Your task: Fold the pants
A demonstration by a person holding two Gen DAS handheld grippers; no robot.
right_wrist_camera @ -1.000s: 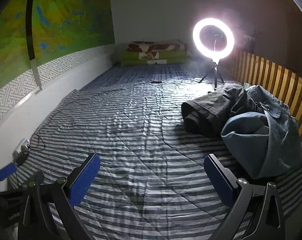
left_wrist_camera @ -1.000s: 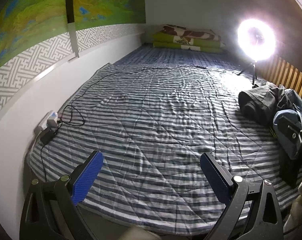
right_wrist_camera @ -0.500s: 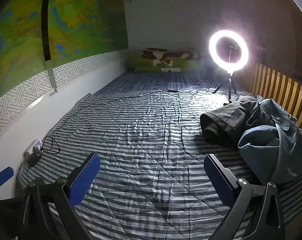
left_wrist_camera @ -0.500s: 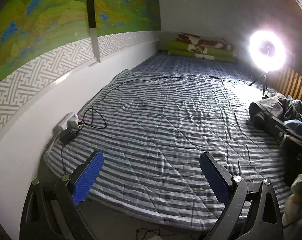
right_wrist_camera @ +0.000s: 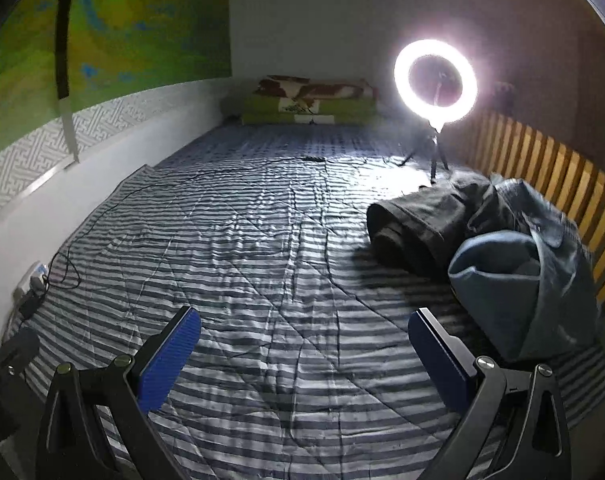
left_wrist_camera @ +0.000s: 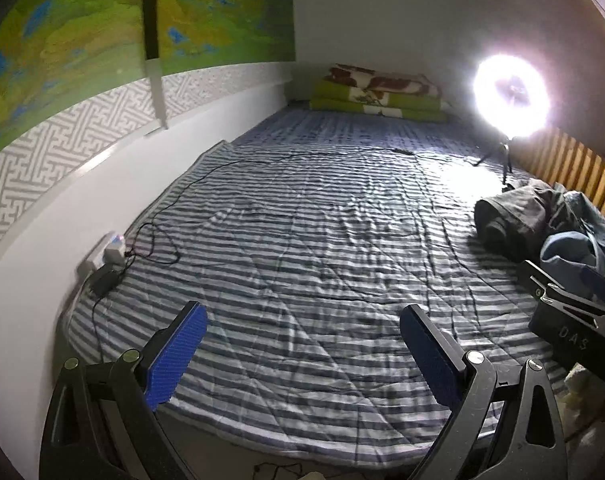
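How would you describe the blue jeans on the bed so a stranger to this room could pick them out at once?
Start at the glowing ring light on its small tripod, at the far right of the striped bed. Come forward along the wooden slat rail to a heap of two garments. The blue jeans are the nearer, paler, denim one; the dark trousers beside them are almost black.
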